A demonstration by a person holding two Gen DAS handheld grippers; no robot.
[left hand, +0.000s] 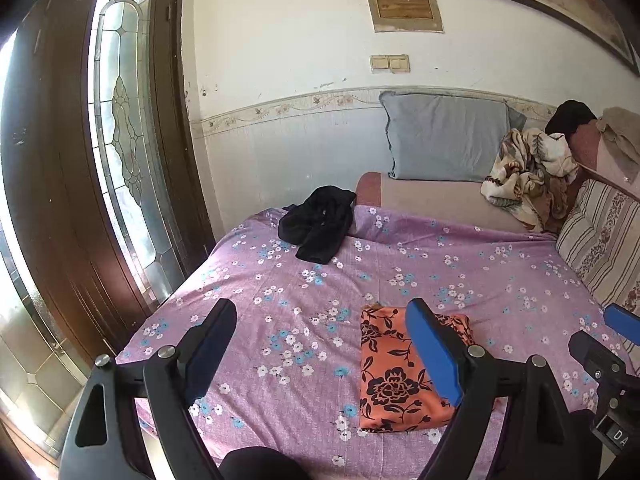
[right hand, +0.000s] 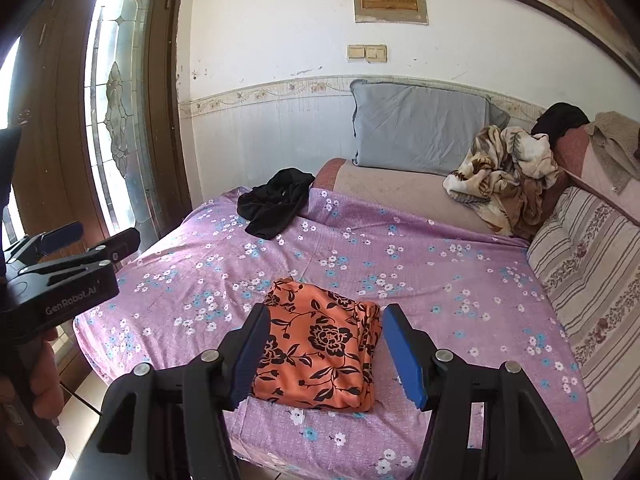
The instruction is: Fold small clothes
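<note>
Right wrist alone shows hand (right hand: 44, 364), seemingly bare; both claws (left hand: 320, 344) (right hand: 324, 344) spread, empty, above folded orange garment (right hand: 316, 348)

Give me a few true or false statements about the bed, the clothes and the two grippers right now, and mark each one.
1. The orange floral garment lies folded on the purple sheet. True.
2. The right gripper clamps the orange garment. False: its jaws stand open above it.
3. The black garment lies crumpled near the bed's far edge. True.
4. The left gripper holds the black garment. False: it is open and empty.
5. The grey pillow lies flat on the purple sheet. False: it leans against the wall.
</note>
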